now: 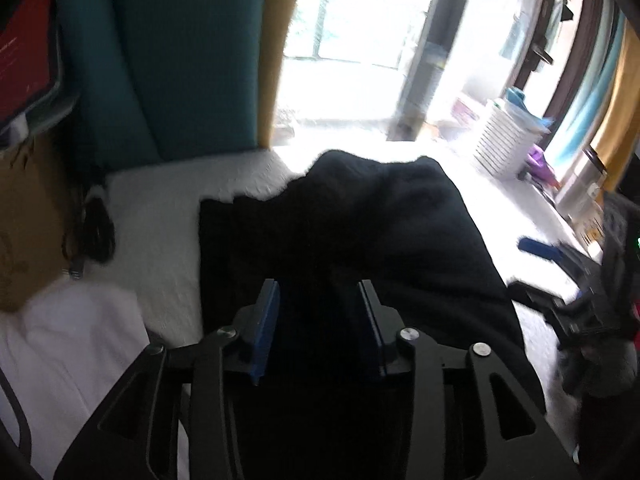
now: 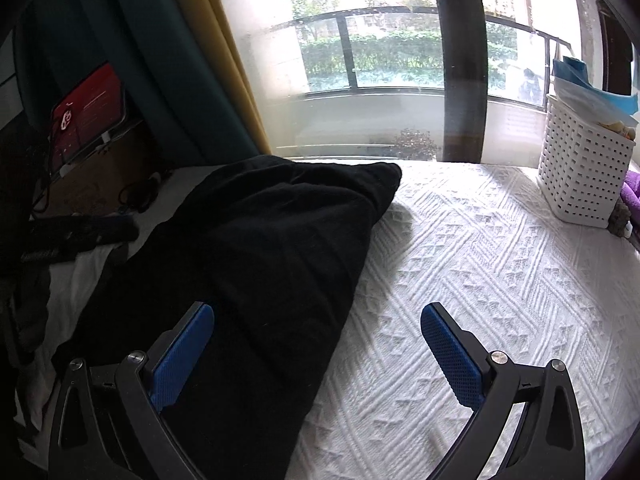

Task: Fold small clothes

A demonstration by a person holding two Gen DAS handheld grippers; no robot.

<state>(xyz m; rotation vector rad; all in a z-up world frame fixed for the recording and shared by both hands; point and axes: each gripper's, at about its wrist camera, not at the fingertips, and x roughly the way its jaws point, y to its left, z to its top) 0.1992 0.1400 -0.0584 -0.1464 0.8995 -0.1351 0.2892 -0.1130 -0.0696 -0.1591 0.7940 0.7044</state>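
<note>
L tool (image 1: 318, 316) clamps black garment (image 2: 256, 264); R tool (image 2: 318, 344) apart, basket (image 2: 580, 168) nearby.

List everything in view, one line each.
garment: one, black, on the bedspread, left of centre
bedspread: one, white, textured, covering the surface
basket: one, white, far right by the window
tablet: one, red screen, far left
box: one, brown, under the tablet
curtains: teal and yellow, left of the window
left gripper: black, blue pads, jaws around a garment fold
right gripper: jaws wide open, empty, at the garment's edge
</note>
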